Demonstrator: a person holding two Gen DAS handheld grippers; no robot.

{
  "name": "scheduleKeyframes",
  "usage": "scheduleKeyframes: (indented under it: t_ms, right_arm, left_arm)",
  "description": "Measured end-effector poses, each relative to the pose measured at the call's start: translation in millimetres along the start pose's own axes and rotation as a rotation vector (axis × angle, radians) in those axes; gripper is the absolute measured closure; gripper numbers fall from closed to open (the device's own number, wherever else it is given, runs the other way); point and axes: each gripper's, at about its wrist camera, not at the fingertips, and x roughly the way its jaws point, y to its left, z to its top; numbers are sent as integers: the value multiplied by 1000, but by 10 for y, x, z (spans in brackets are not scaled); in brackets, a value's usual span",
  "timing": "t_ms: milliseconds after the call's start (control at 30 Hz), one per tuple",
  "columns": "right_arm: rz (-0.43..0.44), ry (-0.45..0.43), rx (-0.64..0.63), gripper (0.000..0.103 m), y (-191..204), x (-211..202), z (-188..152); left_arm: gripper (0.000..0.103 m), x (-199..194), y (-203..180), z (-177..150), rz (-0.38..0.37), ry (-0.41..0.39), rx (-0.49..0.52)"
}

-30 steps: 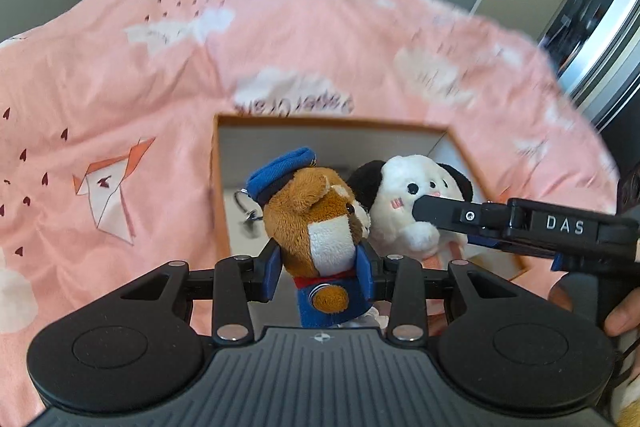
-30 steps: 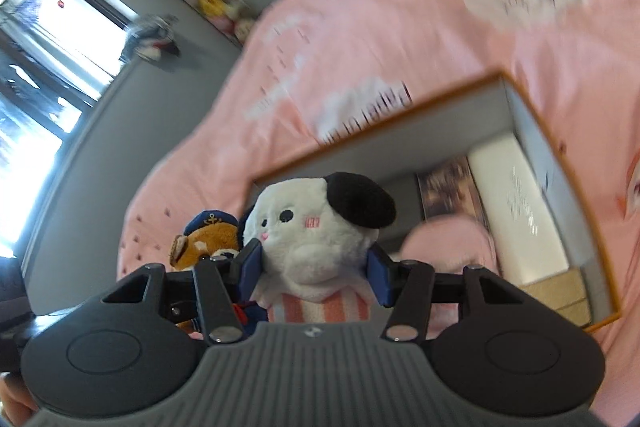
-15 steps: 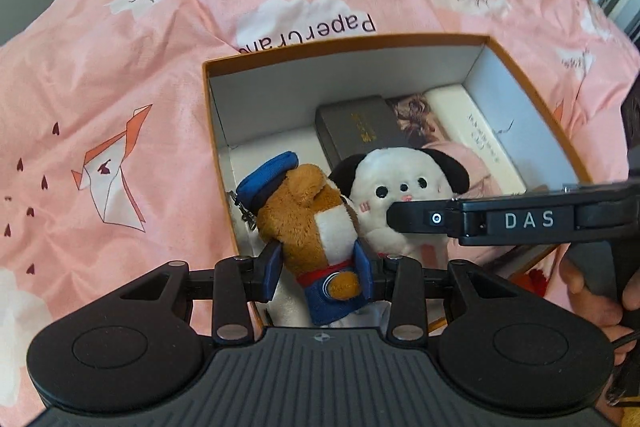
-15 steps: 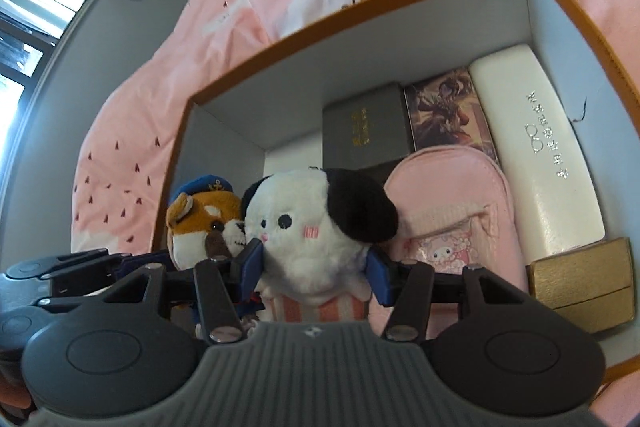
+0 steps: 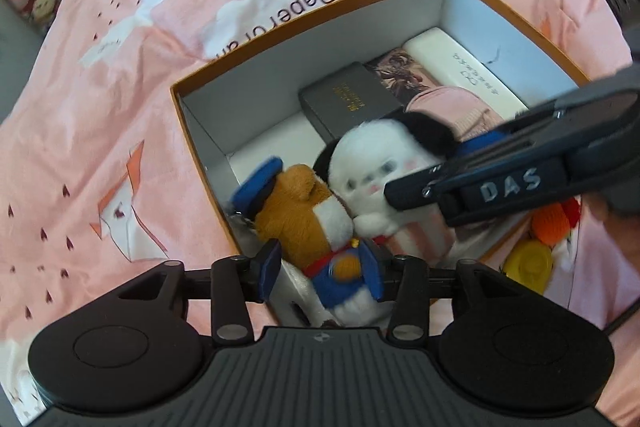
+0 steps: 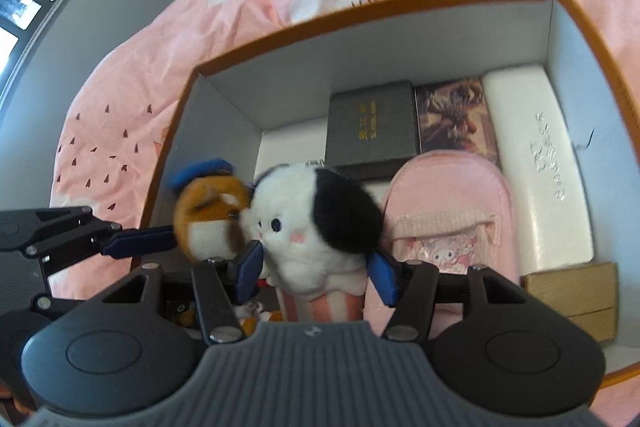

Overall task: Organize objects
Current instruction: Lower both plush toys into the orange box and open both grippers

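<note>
Starting at our left, the left gripper (image 5: pixel 322 269) has its blue fingers (image 5: pixel 269 265) spread: the left pad stands clear of the toy and the right one only lies against its blue jacket, so we judge the brown dog plush (image 5: pixel 310 221) released or very nearly so. It sits in the near-left corner of the orange box (image 5: pixel 188 131), its cap just beside the left wall, its body upright with the long axis running from feet up to cap. It lies straight ahead of these fingers, between them.

Just to its right, pressed cheek to cheek, is the white puppy plush (image 6: pixel 316 227). The right gripper (image 6: pixel 316 269) is clenched on its lower body, both blue pads (image 6: pixel 250 265) touching its sides above the striped pink base (whether that base already rests on the box floor is hidden from us). It too stands upright, in front of the dark grey case (image 6: pixel 370 125) and left of the pink pouch (image 6: pixel 448 219).

Further right the box holds a picture card (image 6: pixel 454 119), a white case (image 6: pixel 540 163) and a gold box (image 6: pixel 572 295) in the near-right corner.

So the coming move, as we judge it, turns on the right side: the puppy sits wedged between dog and pouch, and those fingers need only part and back out along its upright axis without dragging it over.
</note>
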Motion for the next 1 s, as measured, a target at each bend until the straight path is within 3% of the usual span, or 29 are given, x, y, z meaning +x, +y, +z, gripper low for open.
scheduleKeyframes:
  t_ms: [133, 233, 300, 500, 667, 767, 1000]
  right_arm:
    - [3, -23, -41, 44, 27, -127, 40]
    - [3, -49, -100, 54, 79, -169, 76]
    - [1, -46, -127, 59, 120, -140, 99]
    - [-45, -95, -195, 60, 189, -21, 176]
    - [-39, -108, -165, 60, 118, 31, 259]
    - [-25, -68, -134, 61, 65, 106, 278]
    - [-8, -27, -67, 69, -80, 186, 233]
  left_arm:
    - [51, -120, 41, 8, 0, -38, 56]
    - [51, -166, 65, 48, 1, -86, 65]
    - [59, -144, 59, 90, -8, -118, 82]
    - [62, 44, 25, 228, 12, -150, 132]
    - [62, 252, 32, 300, 20, -122, 183]
    - [62, 386, 3, 298, 51, -81, 239]
    - [88, 495, -102, 190, -8, -22, 324]
